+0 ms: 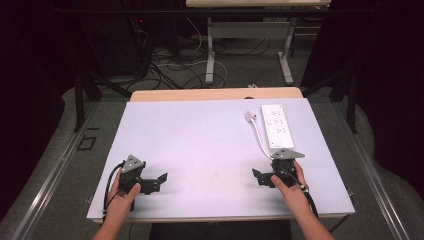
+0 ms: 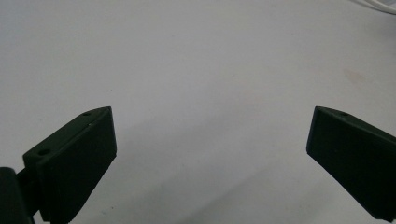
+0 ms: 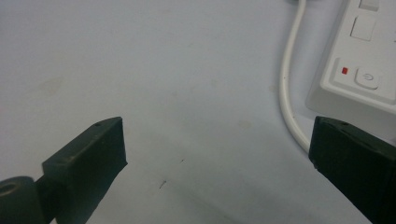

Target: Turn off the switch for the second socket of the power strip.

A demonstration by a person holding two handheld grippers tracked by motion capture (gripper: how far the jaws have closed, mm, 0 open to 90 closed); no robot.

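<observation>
Both tools idle, nothing gripped.
Your left tool [image 1: 161, 178] and right tool [image 1: 256, 175] rest wide apart-jawed on the counter [image 1: 200, 135], right nearest the power strip [image 1: 277, 125], likely staged.

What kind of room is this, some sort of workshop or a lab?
Probably a lab set up for recording demonstrations. A person holds a left hand-held gripper and a right hand-held gripper over a white table, black curtains close it in, and cables sprawl across the floor behind.

Pwr strip [image 1: 277, 126] on table [image 1: 200, 135], far right.
</observation>
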